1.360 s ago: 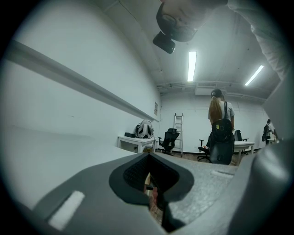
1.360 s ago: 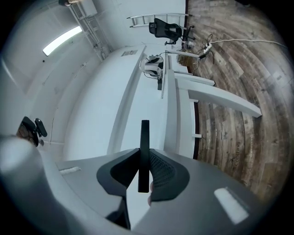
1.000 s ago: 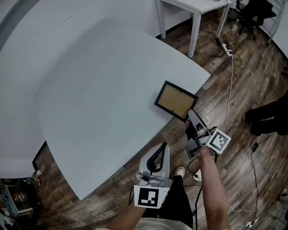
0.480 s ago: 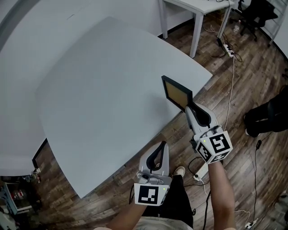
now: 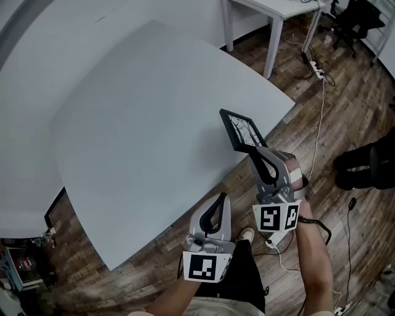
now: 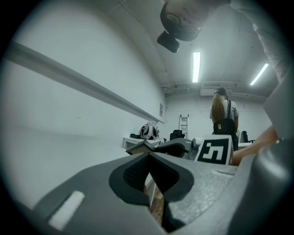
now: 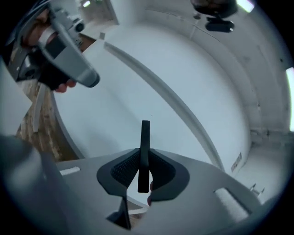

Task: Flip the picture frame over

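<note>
The black picture frame is lifted off the white table near its right corner and tilted, its picture side with pale lines facing up and toward me. My right gripper is shut on the frame's near edge. In the right gripper view the frame stands edge-on between the pads of the right gripper. My left gripper hangs shut and empty over the floor just off the table's front edge. In the left gripper view the left gripper points toward the held frame.
A second white table stands at the back right. Cables and a power strip lie on the wood floor, with an office chair beyond. A person's dark legs are at the right; another person stands far off.
The frame lay brown back up on the table with my right gripper at its corner. It was lifted on edge and has now turned over, showing its picture side. The left gripper stayed put.
</note>
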A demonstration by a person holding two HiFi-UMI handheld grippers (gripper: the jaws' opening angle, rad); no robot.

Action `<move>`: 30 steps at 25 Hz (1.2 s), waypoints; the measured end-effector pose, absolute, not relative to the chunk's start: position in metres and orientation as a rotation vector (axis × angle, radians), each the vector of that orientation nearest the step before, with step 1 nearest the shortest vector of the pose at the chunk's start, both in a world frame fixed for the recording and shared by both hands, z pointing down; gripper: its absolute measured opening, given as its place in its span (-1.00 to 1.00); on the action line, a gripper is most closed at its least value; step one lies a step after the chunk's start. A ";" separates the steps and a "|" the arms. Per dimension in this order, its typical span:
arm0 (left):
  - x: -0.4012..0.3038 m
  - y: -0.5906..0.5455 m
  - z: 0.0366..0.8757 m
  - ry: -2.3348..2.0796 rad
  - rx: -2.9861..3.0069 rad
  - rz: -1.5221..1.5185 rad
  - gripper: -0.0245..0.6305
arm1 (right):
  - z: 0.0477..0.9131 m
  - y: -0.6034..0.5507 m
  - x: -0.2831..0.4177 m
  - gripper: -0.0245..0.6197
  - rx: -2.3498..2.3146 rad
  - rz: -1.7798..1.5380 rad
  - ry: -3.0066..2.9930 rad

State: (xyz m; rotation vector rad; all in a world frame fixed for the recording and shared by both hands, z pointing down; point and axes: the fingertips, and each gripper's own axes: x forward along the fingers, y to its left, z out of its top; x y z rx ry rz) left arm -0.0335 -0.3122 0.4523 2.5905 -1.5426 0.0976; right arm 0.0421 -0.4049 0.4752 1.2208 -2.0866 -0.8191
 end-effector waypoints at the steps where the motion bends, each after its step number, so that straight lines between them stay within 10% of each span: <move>1: -0.035 -0.312 0.452 -1.547 2.590 0.096 -0.92 | 0.480 -0.403 0.041 -0.65 1.195 -0.874 -2.043; 30: -0.032 -0.315 0.457 -1.542 2.562 0.110 -0.92 | 0.601 -0.394 0.037 -0.63 0.837 -1.195 -1.636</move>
